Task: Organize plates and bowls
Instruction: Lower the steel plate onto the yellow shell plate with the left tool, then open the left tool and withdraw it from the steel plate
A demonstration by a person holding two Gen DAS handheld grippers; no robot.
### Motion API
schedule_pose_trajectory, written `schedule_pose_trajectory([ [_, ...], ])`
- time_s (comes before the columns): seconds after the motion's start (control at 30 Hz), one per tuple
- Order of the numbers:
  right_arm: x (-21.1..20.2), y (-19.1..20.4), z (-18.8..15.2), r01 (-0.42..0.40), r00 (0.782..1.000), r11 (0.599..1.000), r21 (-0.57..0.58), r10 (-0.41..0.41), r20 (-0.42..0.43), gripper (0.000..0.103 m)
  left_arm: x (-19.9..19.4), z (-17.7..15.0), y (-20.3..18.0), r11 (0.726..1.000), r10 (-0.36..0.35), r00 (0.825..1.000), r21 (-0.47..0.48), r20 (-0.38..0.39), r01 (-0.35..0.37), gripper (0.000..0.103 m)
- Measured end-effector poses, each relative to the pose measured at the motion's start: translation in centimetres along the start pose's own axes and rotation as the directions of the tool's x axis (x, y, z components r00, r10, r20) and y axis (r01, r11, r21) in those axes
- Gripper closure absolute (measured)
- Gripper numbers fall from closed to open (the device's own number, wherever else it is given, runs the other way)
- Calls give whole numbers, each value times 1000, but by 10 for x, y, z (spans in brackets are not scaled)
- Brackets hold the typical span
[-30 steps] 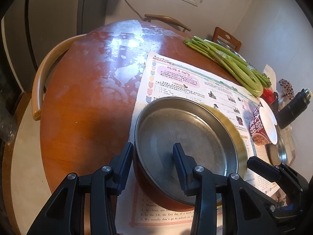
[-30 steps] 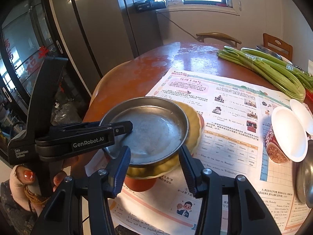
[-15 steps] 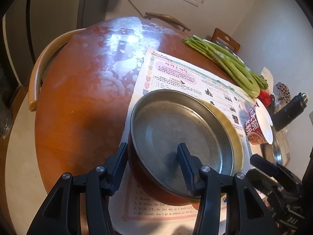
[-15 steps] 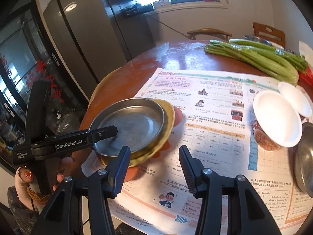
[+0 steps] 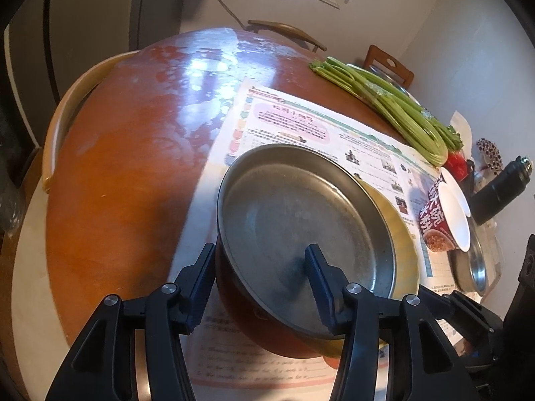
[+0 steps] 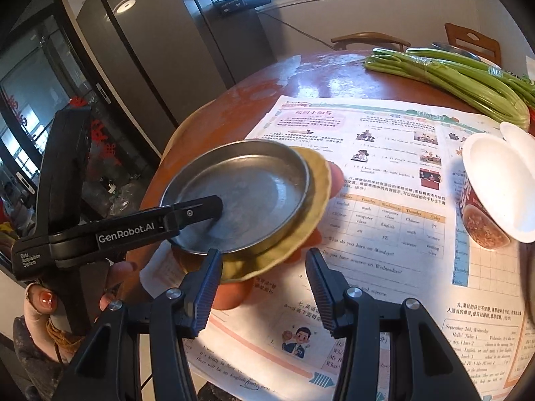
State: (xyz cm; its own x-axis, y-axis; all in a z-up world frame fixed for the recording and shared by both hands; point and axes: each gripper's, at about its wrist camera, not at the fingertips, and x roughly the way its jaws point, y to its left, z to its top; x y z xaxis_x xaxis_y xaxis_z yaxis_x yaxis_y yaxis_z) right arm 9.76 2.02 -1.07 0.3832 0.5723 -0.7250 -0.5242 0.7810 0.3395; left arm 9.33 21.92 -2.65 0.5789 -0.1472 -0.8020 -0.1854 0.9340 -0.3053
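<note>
The ribbed black fingers of the left gripper (image 5: 260,287) straddle the near rim of the round steel plate (image 5: 301,214), one outside, one inside, parted and not pressing; the plate nests in a scalloped yellow plate (image 6: 314,207) on an orange bowl (image 5: 267,337); the right gripper (image 6: 262,294) hovers just short of that stack, parted and empty; under the stack lies a flat printed worksheet (image 6: 384,207); beyond it the glossy round table (image 5: 133,153); farther, long ridged celery stalks (image 5: 384,100).
</note>
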Motion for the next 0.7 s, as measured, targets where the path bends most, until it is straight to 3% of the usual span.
schedule_pose_trajectory([
  [0.3, -7, -30, 8, 40, 999, 997, 69, -42, 30, 51, 17, 6, -33, 999, -14, 1000, 42, -19, 15, 48],
  [0.53, -15, -43, 8, 44, 997, 995, 87, -50, 63, 51, 20, 10, -40, 999, 20, 1000, 42, -3, -20, 48],
  [0.7, -30, -46, 7, 50, 992, 995, 84, -59, 110, 51, 8, 12, -40, 997, 75, 996, 18, 54, -76, 48],
])
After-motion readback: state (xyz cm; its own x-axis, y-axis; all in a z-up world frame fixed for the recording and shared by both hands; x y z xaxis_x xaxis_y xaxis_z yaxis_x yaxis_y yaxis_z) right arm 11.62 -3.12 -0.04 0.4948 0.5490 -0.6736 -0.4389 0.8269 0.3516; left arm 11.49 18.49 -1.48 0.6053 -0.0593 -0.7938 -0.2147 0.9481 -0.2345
